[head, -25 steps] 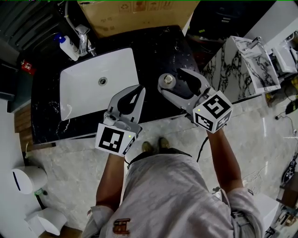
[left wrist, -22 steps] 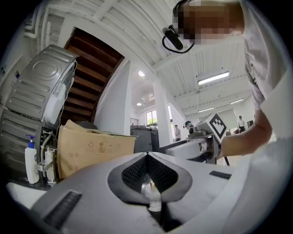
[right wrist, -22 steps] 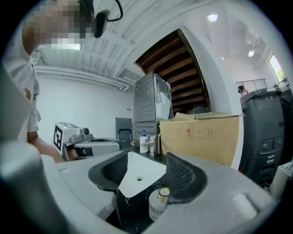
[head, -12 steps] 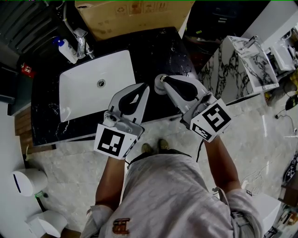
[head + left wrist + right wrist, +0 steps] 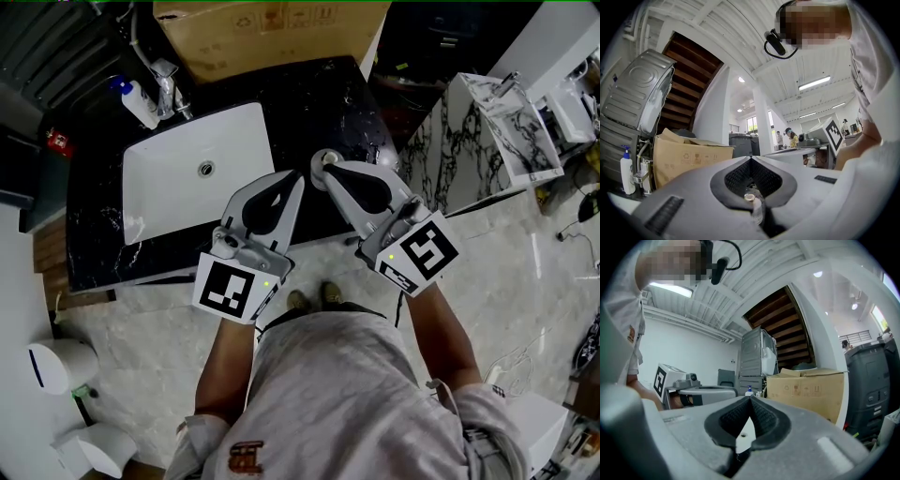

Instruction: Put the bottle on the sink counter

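- Leftward, a soap dispenser (image 5: pixel 141 98) and faucet (image 5: pixel 167 80) stand by the back left corner of the black sink counter (image 5: pixel 319 103), above the white basin (image 5: pixel 169 192).
- At centre, the left gripper (image 5: pixel 294 178) hovers over the counter's front edge. Its jaws meet tip to tip and pinch nothing.
- Just right of it, the bottle (image 5: pixel 326 159) stands upright on the counter, between the basin and the right edge. The left gripper view shows it through that gripper's (image 5: pixel 750 158) hollow, small and clear, with a tan cap (image 5: pixel 749 198).
- At right, the right gripper (image 5: pixel 325 172) has its tip at the bottle. Its jaws (image 5: pixel 750 398) are pressed fully together and empty.
- The bottle looks light, smooth-walled, thin and easy to tip. The likeliest hold is a gentle squeeze on the body just under the cap.
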The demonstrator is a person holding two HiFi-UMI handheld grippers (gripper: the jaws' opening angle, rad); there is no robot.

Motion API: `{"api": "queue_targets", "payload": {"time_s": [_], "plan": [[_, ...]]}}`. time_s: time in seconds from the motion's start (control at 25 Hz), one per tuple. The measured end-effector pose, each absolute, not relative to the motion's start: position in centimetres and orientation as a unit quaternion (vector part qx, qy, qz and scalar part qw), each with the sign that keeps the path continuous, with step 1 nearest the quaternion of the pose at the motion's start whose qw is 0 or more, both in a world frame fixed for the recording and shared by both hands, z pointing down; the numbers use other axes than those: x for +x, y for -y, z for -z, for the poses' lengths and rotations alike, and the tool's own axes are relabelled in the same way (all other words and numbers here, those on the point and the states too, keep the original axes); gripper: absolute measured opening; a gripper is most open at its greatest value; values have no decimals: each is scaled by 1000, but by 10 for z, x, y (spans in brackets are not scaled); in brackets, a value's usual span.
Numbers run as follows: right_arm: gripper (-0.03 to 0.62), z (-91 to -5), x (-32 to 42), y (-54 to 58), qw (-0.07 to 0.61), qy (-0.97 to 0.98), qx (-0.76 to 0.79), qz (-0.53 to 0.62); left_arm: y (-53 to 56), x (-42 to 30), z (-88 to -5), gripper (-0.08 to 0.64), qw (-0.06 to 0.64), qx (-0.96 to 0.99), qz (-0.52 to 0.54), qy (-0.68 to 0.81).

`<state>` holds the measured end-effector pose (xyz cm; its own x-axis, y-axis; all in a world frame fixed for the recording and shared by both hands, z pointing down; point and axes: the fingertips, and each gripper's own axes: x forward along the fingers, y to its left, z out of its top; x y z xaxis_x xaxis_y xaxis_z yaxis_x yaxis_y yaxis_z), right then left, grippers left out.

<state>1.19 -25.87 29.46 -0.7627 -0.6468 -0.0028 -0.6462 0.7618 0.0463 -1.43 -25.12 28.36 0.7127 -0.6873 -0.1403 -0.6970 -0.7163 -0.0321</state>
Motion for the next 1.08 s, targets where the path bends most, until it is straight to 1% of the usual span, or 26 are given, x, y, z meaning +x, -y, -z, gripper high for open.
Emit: {"api": "queue_targets", "payload": {"time_s": [1.08], "plan": [[0, -290, 21, 237, 11, 935, 352, 37, 231, -11, -282, 0, 42, -926, -51, -371]]}}
